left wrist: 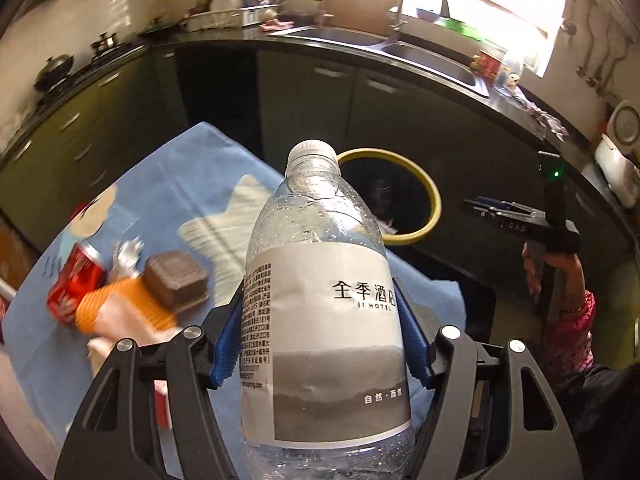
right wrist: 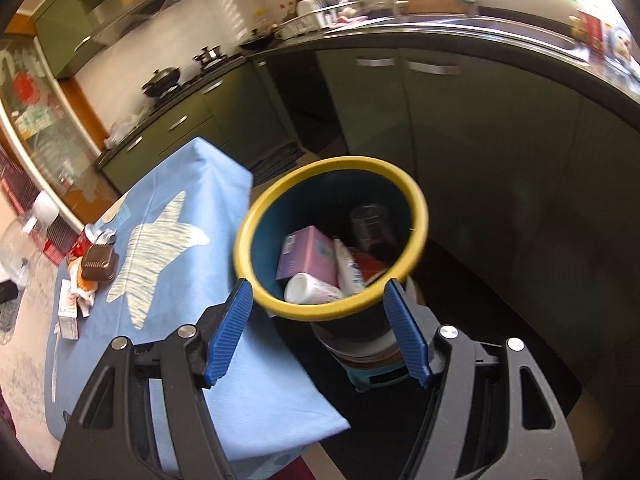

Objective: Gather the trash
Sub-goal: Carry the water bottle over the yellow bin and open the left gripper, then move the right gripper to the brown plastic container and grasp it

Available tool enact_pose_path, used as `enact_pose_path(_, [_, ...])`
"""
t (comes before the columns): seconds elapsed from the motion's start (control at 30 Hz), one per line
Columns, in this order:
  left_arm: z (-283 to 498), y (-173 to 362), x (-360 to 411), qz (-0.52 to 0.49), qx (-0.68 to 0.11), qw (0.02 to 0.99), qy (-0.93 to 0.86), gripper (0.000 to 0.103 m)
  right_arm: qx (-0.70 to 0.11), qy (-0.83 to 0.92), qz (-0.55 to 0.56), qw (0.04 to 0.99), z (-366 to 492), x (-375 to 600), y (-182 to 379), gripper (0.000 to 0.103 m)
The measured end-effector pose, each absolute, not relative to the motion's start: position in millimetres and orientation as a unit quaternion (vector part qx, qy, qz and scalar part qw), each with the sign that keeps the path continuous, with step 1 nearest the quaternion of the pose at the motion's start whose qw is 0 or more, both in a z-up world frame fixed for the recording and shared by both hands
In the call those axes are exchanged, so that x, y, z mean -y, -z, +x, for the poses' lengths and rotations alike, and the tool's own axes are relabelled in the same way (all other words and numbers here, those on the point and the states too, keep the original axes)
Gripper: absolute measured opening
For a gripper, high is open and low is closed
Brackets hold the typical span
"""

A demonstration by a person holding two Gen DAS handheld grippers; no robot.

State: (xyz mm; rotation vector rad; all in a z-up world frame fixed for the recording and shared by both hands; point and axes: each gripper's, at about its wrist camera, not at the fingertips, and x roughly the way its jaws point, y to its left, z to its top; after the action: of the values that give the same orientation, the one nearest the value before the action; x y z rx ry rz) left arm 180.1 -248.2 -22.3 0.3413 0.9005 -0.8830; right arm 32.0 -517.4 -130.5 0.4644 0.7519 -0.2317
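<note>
My left gripper (left wrist: 320,340) is shut on a clear plastic water bottle (left wrist: 320,280) with a white cap and a grey label, held upright above the blue cloth. Beyond it stands the yellow-rimmed bin (left wrist: 432,200). My right gripper (right wrist: 320,332) is open and empty, hovering just above the bin (right wrist: 256,220), which holds a pink box (right wrist: 308,258), a white bottle (right wrist: 308,290) and a dark cup (right wrist: 372,224). A red can (left wrist: 76,276), an orange cup (left wrist: 120,308) and a brown container (left wrist: 176,280) lie on the cloth. The right gripper (left wrist: 520,220) shows in the left wrist view.
The table wears a blue cloth with a white star (right wrist: 160,248). Small boxes (right wrist: 68,312) lie at its left edge. Dark cabinets (right wrist: 460,140) and a counter with a sink (left wrist: 360,36) curve behind the bin. A stove with pans (right wrist: 164,80) stands far left.
</note>
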Motion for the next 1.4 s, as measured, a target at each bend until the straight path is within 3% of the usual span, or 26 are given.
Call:
enact_pose_path(0.27, [226.0, 59.0, 407.2, 0.158, -0.460, 0.734, 0.474, 0.066, -0.364, 0.142, 0.253, 0.885, 8.5, 548.8, 145.9, 0.065])
enact_pose_path(0.47, [238.4, 95.4, 482.5, 0.157, -0.473, 0.722, 0.481, 0.067, -0.367, 0.160, 0.261, 0.878, 0.3, 562.9, 150.0, 0.065])
enact_pose_path(0.57, [247.3, 105.6, 501.6, 0.149, -0.474, 0.734, 0.464, 0.079, -0.365, 0.164, 0.266, 0.877, -1.7, 563.8, 151.6, 0.065])
enact_pose_path(0.63, [252.1, 103.5, 500.1, 0.141, -0.466, 0.746, 0.454, 0.080, -0.364, 0.162, 0.266, 0.878, -2.6, 562.0, 151.5, 0.065])
enact_pose_path(0.87, [239.7, 60.7, 437.6, 0.086, -0.418, 0.776, 0.464, 0.086, -0.364, 0.156, 0.265, 0.879, 1.4, 557.2, 151.0, 0.065])
enact_pose_path(1.4, [198.2, 9.3, 141.0, -0.010, -0.269, 0.910, 0.315, 0.097, -0.401, 0.090, 0.188, 0.892, 59.1, 475.1, 128.0, 0.066])
